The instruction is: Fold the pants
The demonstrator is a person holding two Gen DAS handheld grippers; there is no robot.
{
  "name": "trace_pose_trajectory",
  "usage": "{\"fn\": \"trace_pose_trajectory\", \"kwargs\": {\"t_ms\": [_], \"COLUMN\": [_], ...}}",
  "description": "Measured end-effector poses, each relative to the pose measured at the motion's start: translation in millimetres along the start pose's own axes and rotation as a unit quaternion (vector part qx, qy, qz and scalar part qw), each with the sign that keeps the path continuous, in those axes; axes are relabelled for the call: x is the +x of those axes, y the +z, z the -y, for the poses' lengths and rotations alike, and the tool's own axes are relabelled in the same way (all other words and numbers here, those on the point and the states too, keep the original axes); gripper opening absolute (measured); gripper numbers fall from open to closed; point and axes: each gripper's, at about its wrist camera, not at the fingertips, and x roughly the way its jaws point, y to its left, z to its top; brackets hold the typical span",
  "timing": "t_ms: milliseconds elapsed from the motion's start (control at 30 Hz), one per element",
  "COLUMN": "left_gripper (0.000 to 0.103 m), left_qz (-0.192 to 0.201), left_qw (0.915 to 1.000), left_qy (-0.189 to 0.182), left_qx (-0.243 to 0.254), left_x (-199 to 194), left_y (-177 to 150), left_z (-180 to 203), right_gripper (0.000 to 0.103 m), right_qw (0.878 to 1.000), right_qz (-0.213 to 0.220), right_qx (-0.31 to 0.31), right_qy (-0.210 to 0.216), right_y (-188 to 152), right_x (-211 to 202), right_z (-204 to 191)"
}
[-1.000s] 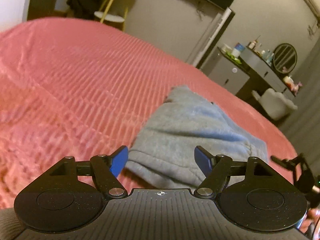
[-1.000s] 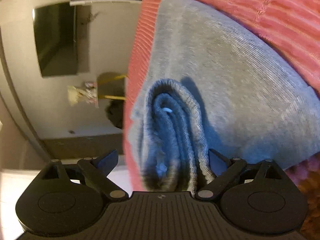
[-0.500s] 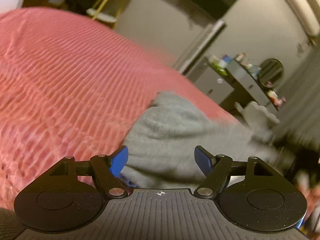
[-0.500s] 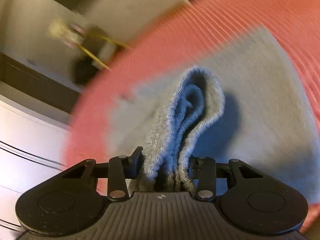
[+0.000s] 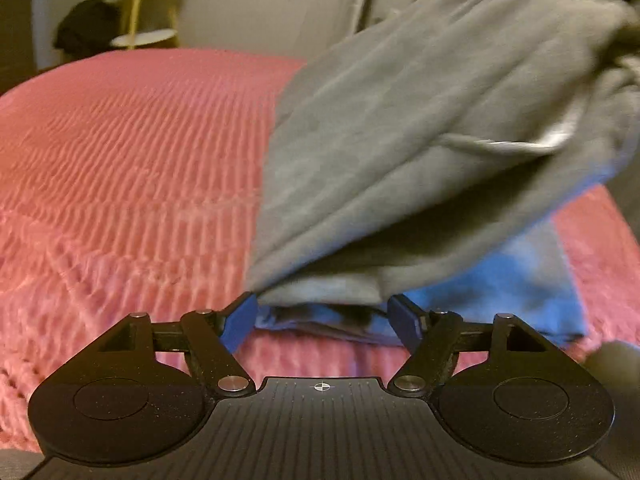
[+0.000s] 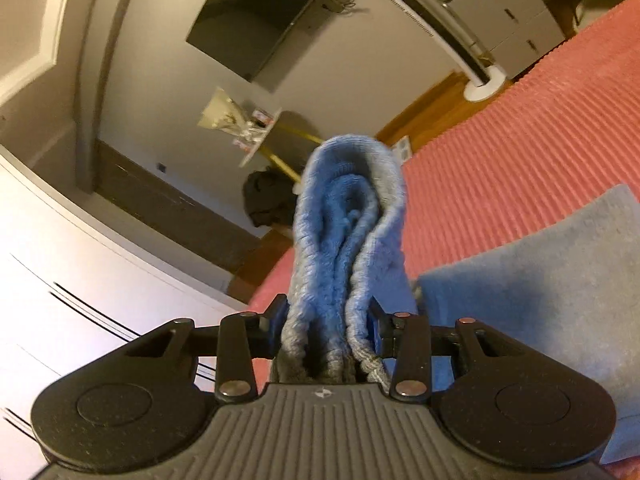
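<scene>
Grey pants (image 5: 400,140) lie on a pink bedspread (image 5: 120,160), and one end is lifted up and over to the upper right in the left wrist view. My left gripper (image 5: 322,314) is open at the pants' near edge, with the fabric lying between its blue pads (image 5: 240,316). My right gripper (image 6: 326,326) is shut on the bunched ribbed waistband (image 6: 348,208), which sticks up past the fingers. The rest of the pants (image 6: 540,280) hangs to its right over the bedspread (image 6: 520,140).
Beyond the bed stand a yellow side table with a dark garment (image 5: 88,32), a wall TV (image 6: 256,20), a white floor lamp base (image 6: 484,84) and grey drawers (image 6: 508,12). A white wardrobe (image 6: 80,280) is at the left.
My right gripper closed on the waistband and lifted it off the bed. My left gripper moved in to the pants' near edge and stayed open.
</scene>
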Motion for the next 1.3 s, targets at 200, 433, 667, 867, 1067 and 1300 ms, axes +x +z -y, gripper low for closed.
{"fn": "trace_pose_trajectory", "kwargs": {"t_ms": [200,433,667,867,1067,1300], "left_gripper": [0.027,0.017,0.046,0.064,0.064,0.065], "left_qz": [0.004,0.067,0.027,0.076,0.024,0.009], "left_qw": [0.9999,0.9960,0.9948,0.9932,0.9930,0.9892], "left_qy": [-0.004,-0.054,-0.097,-0.082,-0.056,-0.081], "left_qx": [-0.015,-0.026,-0.014,-0.035,-0.101,-0.122], "left_x": [9.2,-9.5,-17.9,-26.3,22.7,24.7], "left_y": [2.8,5.1,7.9,19.7,25.8,14.4], "left_z": [-6.6,-14.1,-12.6,-22.1,-29.5,-36.4], "right_gripper": [0.038,0.038,0.048,0.049,0.049,0.050], "right_qw": [1.000,0.997,0.960,0.968,0.982,0.976], "right_qz": [0.009,0.036,0.020,0.056,0.035,0.012], "right_qx": [-0.012,-0.006,-0.069,-0.012,0.054,0.129], "right_qy": [-0.014,-0.064,-0.272,-0.244,-0.175,-0.173], "right_y": [0.7,3.7,-24.2,-53.2,-65.1,-95.0], "right_x": [-13.7,-37.0,-41.6,-64.1,-36.1,-45.4], "right_z": [9.6,51.3,103.6,128.2,131.5,149.1]}}
